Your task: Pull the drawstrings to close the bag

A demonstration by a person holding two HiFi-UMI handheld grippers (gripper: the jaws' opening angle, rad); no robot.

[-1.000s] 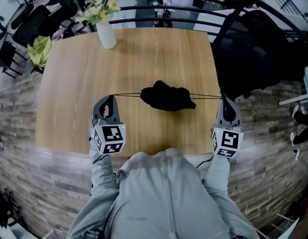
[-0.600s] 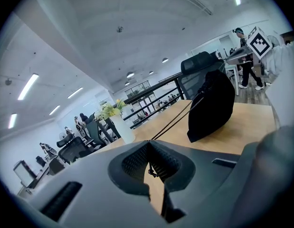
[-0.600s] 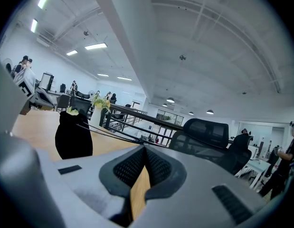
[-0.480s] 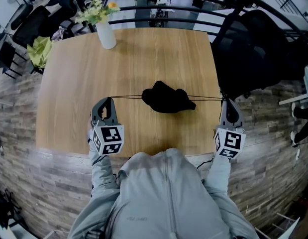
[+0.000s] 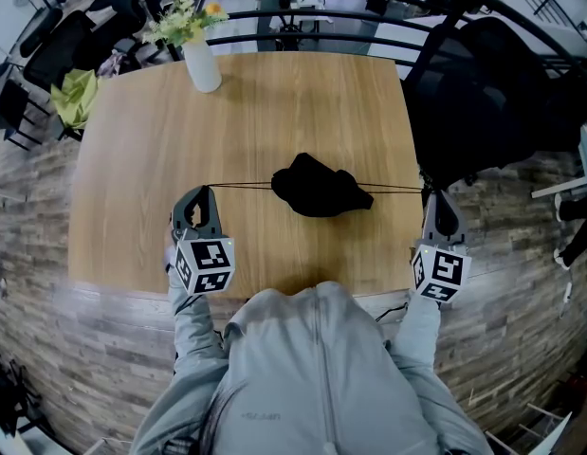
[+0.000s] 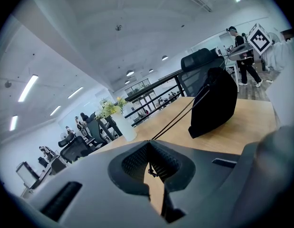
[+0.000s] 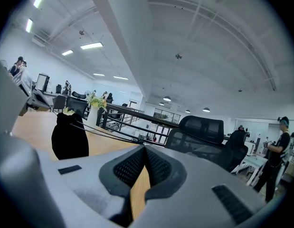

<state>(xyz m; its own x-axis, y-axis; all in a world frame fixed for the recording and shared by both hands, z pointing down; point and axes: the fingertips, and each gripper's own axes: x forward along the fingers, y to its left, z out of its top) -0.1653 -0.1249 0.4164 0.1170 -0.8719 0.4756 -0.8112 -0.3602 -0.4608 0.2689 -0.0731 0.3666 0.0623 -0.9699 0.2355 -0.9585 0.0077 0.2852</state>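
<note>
A small black drawstring bag (image 5: 321,187) lies bunched on the wooden table (image 5: 274,102), a little right of its middle. One thin black drawstring (image 5: 241,184) runs left from it into my left gripper (image 5: 209,188), which is shut on that cord. Another drawstring (image 5: 399,188) runs right into my right gripper (image 5: 429,192), shut on it at the table's right edge. Both cords are stretched straight. In the left gripper view the bag (image 6: 213,103) sits beyond the shut left gripper (image 6: 148,142) with the cord (image 6: 177,120) leading in. In the right gripper view the bag (image 7: 69,137) and cord (image 7: 106,132) lead to the right gripper (image 7: 143,146).
A white vase of flowers (image 5: 201,63) stands at the table's far left corner. A black office chair (image 5: 483,93) is close to the table's right side. A dark railing (image 5: 321,15) runs behind the table. The person's grey sleeves reach over the near edge.
The right gripper has drifted slightly right and nearer to me, and the left one slightly left. The cords have stayed taut and the bag has barely shifted.
</note>
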